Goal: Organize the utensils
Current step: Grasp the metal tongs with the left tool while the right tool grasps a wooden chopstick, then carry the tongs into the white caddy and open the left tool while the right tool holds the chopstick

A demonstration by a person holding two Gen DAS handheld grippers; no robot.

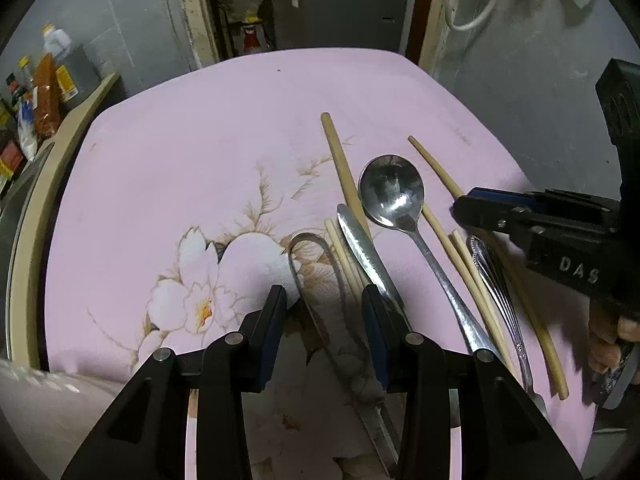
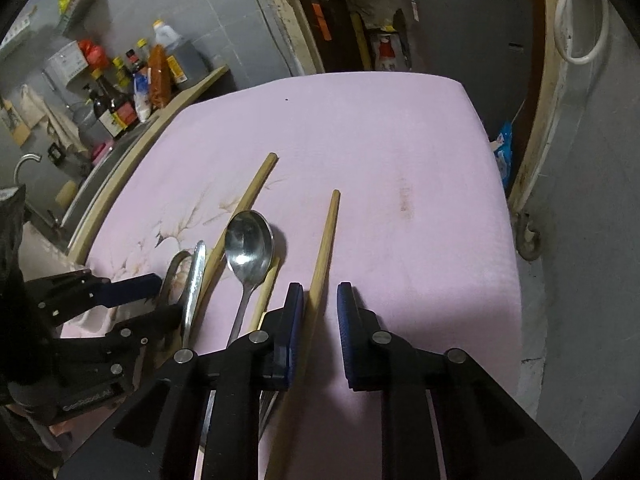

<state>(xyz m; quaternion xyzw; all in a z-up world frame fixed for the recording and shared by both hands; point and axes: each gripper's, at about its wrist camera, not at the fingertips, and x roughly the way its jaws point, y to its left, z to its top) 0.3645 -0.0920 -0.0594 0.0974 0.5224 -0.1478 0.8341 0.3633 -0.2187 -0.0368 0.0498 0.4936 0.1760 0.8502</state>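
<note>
Between my right tool's [image 2: 318, 312] spread, unclenched fingers lies a chopstick [image 2: 326, 240] pointing twelve o'clock, so closing comes next.

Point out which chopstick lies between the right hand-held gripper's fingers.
The rightmost chopstick, lying alone on the pink cloth. It runs between the open right hand-held gripper; the others lie further left by the spoon.

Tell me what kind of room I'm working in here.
Probably a home kitchen corner: sauce bottles line a counter beside a sink tap, and utensils lie on a pink floral cloth over a table.
</note>
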